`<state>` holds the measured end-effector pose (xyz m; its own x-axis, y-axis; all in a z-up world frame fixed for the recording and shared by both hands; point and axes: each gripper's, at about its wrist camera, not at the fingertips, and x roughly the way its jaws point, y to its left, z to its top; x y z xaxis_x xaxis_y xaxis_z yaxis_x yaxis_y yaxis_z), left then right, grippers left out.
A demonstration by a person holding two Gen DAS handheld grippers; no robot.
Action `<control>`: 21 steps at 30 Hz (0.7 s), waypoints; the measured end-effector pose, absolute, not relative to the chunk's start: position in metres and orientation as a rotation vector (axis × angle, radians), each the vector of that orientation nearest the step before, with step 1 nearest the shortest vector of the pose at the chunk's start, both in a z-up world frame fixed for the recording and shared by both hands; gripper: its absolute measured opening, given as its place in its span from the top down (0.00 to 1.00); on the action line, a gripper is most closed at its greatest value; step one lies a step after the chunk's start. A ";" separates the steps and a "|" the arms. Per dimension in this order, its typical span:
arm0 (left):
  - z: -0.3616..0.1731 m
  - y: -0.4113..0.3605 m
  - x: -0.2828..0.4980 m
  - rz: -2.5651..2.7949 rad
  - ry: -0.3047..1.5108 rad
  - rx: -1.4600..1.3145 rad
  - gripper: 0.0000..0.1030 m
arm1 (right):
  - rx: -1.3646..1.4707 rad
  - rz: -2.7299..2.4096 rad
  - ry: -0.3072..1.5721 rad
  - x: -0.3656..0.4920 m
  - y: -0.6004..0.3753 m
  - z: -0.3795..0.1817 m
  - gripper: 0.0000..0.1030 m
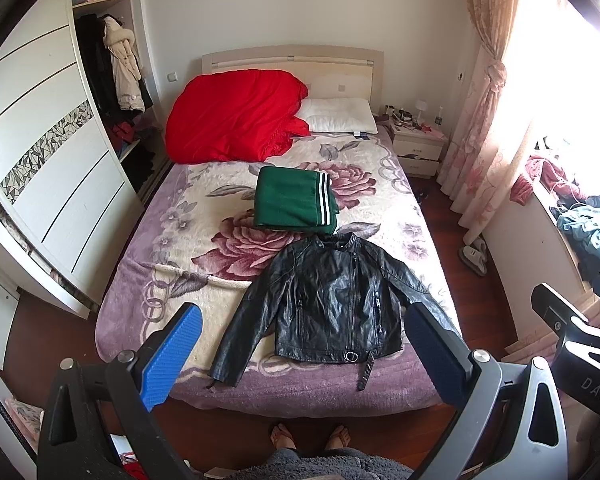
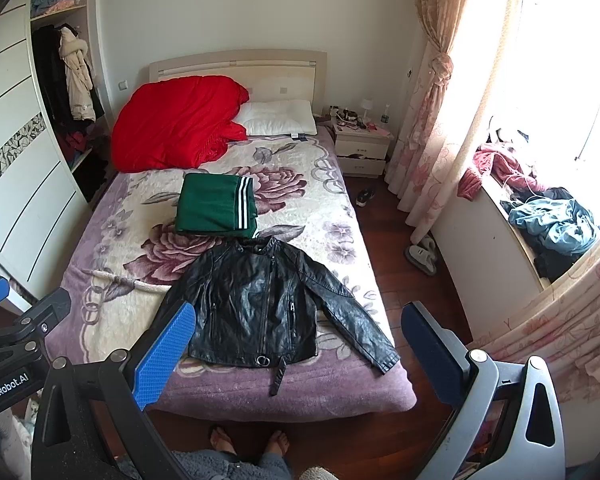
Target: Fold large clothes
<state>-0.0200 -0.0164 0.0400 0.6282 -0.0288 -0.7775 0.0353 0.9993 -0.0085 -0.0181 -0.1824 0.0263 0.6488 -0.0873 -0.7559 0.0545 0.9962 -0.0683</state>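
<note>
A black leather jacket (image 1: 332, 300) lies flat, front up, sleeves spread, at the near end of the bed; it also shows in the right wrist view (image 2: 260, 300). A folded green garment with white stripes (image 1: 296, 202) lies just beyond its collar, also in the right wrist view (image 2: 216, 206). My left gripper (image 1: 304, 344) is open and empty, held above the bed's foot. My right gripper (image 2: 300, 344) is open and empty, beside it to the right.
The bed (image 1: 172, 280) has a floral blanket, a red quilt (image 1: 232, 116) and a white pillow (image 1: 340, 116) at the head. A wardrobe (image 1: 52, 168) stands left, a nightstand (image 1: 418, 148) and curtains (image 1: 484, 120) right. Slippers (image 2: 422, 256) lie on the floor. My feet (image 1: 308, 436) stand at the bed's foot.
</note>
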 end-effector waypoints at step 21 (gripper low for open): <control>0.046 -0.013 -0.018 -0.040 0.871 -0.001 0.00 | -0.046 -0.071 0.826 -0.020 -0.173 0.035 0.00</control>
<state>-0.0176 -0.0129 0.0464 0.6436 -0.0353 -0.7645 0.0348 0.9993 -0.0168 -0.0200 -0.1730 0.0355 0.6758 -0.0813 -0.7326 0.0453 0.9966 -0.0687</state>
